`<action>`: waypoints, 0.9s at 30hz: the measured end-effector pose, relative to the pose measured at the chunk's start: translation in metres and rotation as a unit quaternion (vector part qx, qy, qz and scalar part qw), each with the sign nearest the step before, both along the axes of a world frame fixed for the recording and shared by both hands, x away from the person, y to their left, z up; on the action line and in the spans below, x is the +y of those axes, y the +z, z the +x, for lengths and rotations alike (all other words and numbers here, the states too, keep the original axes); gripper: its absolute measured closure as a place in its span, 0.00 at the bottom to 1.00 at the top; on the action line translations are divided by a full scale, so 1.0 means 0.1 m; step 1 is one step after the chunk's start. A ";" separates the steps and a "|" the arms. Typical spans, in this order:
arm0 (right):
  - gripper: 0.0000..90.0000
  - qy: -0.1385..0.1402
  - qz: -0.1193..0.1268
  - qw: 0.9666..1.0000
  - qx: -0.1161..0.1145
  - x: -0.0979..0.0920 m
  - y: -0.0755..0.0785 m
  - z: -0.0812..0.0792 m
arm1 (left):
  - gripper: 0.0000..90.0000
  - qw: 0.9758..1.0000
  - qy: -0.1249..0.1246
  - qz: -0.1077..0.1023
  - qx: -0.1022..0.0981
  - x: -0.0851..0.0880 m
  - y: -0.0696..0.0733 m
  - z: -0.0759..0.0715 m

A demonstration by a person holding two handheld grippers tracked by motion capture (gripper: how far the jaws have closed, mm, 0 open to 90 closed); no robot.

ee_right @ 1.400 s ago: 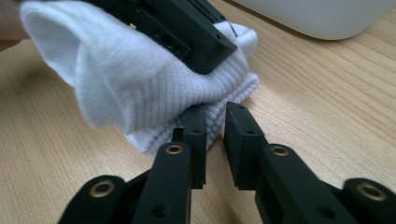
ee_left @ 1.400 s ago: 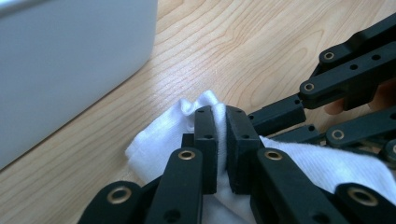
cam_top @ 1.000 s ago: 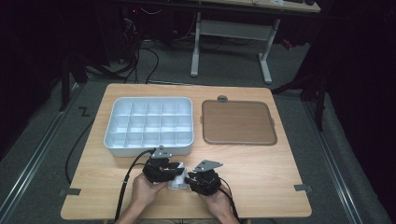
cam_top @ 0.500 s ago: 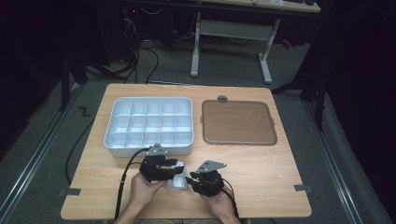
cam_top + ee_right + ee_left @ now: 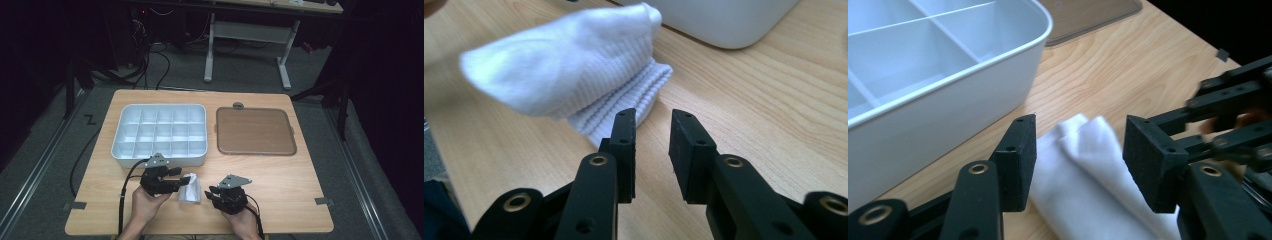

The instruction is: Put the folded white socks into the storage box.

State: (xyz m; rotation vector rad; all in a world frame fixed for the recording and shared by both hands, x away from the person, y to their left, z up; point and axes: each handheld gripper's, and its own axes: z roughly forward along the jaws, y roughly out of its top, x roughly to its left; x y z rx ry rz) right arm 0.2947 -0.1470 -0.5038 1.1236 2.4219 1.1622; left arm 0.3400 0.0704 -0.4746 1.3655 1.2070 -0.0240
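Note:
A folded white sock (image 5: 189, 189) lies on the wooden table (image 5: 280, 185) near its front edge, between my two grippers. My left gripper (image 5: 178, 178) points right at it. In the left gripper view the sock (image 5: 1088, 180) lies between the pads (image 5: 1017, 160) of my left gripper (image 5: 1080, 136). The jaws have just been opening, and they stand wide without pressing on the sock. My right gripper (image 5: 212, 192) sits just right of the sock. In its own view my right gripper (image 5: 653, 120) has a narrow gap with nothing in it after closing a little. The ribbed sock (image 5: 574, 70) lies ahead to the left.
A white compartment tray (image 5: 160, 152) with empty cells stands just behind the sock; its wall (image 5: 923, 125) is close on the left gripper's left. A brown flat tray (image 5: 255, 131) lies to its right. Bare table stretches to the right of my right hand.
The two grippers have drawn slightly apart, the right one shifting right, and more of the sock shows between them. The left jaws stand wider than before.

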 end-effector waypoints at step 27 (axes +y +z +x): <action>0.85 0.104 0.017 0.993 -0.046 0.57 0.47 -0.23 | 0.50 0.998 0.022 0.045 0.028 -0.08 -0.33 0.03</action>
